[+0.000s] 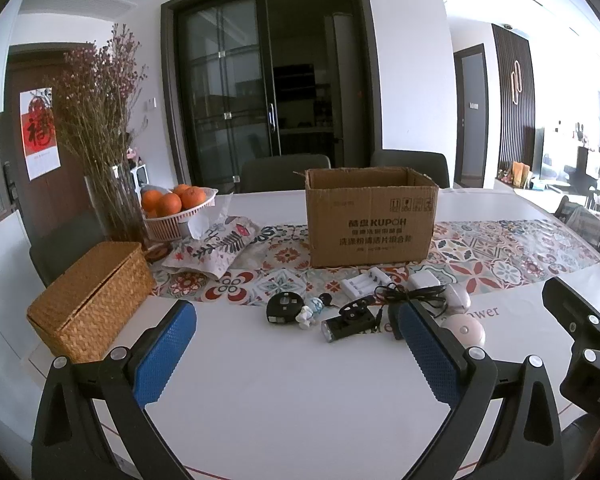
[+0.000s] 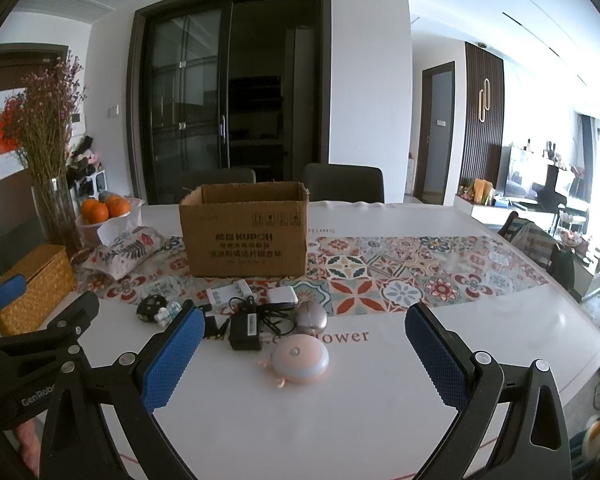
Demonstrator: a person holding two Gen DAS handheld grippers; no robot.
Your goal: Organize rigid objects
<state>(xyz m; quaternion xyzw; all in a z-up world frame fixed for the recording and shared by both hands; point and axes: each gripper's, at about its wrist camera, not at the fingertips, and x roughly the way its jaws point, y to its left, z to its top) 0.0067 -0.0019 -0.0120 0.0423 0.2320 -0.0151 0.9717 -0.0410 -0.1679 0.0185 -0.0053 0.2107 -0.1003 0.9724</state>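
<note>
An open cardboard box (image 1: 370,220) (image 2: 244,232) stands on the patterned runner. In front of it lie small items: a black round device (image 1: 284,307), a small white-blue figurine (image 1: 309,314), a black flashlight (image 1: 346,325), a white battery charger (image 1: 364,283) (image 2: 232,294), a black adapter with cable (image 2: 245,330), a white block (image 2: 282,295), a round metallic object (image 2: 311,317) and a pink round gadget (image 2: 299,359) (image 1: 465,330). My left gripper (image 1: 296,344) is open and empty above the table, short of the items. My right gripper (image 2: 306,354) is open and empty, with the pink gadget between its fingers' lines.
A wicker box (image 1: 90,306) sits at the left. Behind it are a vase of dried flowers (image 1: 108,184), a basket of oranges (image 1: 176,208) and a fabric tissue pouch (image 1: 216,250). Two chairs (image 1: 286,172) stand behind the table (image 1: 284,392).
</note>
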